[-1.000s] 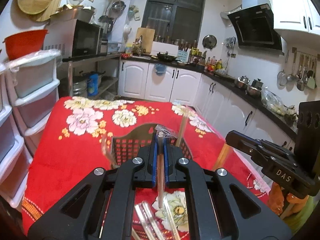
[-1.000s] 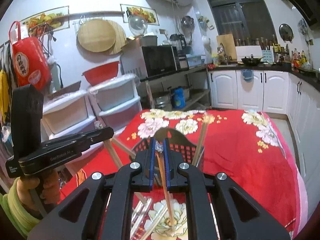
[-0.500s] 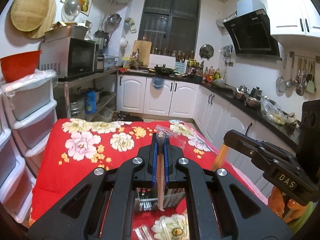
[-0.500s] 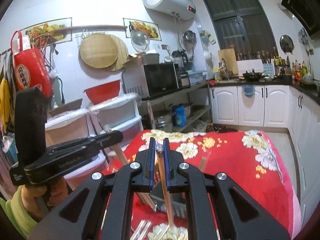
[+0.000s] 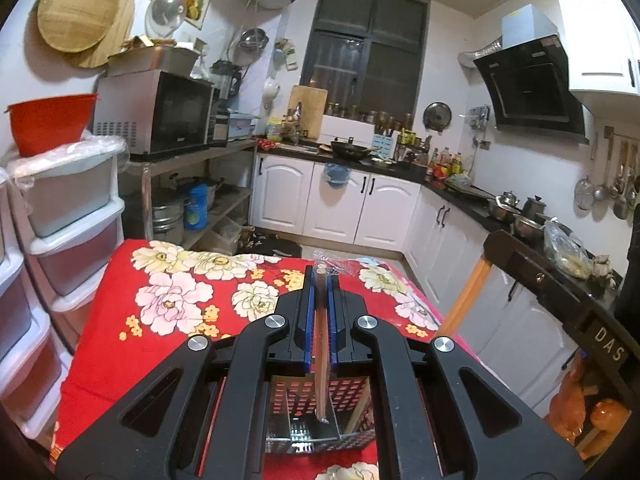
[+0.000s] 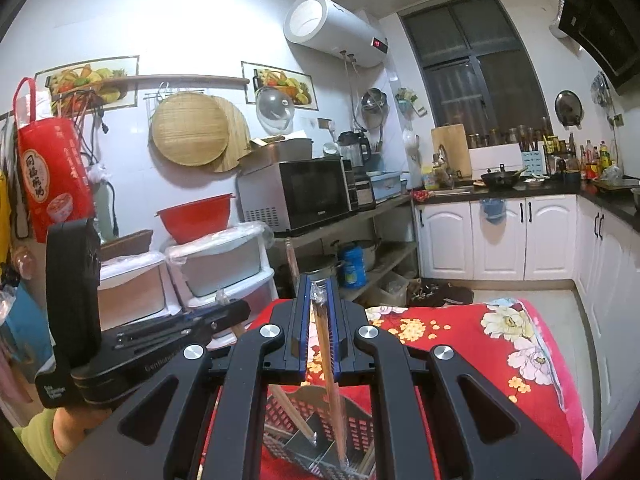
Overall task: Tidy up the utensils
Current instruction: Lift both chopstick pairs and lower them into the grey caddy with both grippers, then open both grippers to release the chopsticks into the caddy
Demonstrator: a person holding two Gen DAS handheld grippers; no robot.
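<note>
My left gripper (image 5: 319,280) is shut on a wooden chopstick in a clear wrapper (image 5: 320,360). The stick hangs upright, its lower end inside the perforated metal utensil holder (image 5: 352,396) on the red floral tablecloth (image 5: 160,320). My right gripper (image 6: 318,284) is shut on a second wrapped chopstick (image 6: 330,376), whose tip also reaches down into the holder (image 6: 288,412). In the right wrist view the left gripper (image 6: 228,316) comes in from the left, and its chopstick (image 6: 294,416) slants into the holder. In the left wrist view the right gripper (image 5: 516,260) enters from the right.
Stacked plastic drawers (image 5: 68,216) stand against the table's left side. White cabinets (image 5: 340,208) and a dark counter run along the back and right. A hand (image 6: 68,420) with a green sleeve holds the left gripper. Floor shows beyond the table's far edge.
Both grippers have risen with their chopsticks still clamped. The holder has slid lower in both views, and the loose wrapped chopsticks on the cloth have dropped out of sight.
</note>
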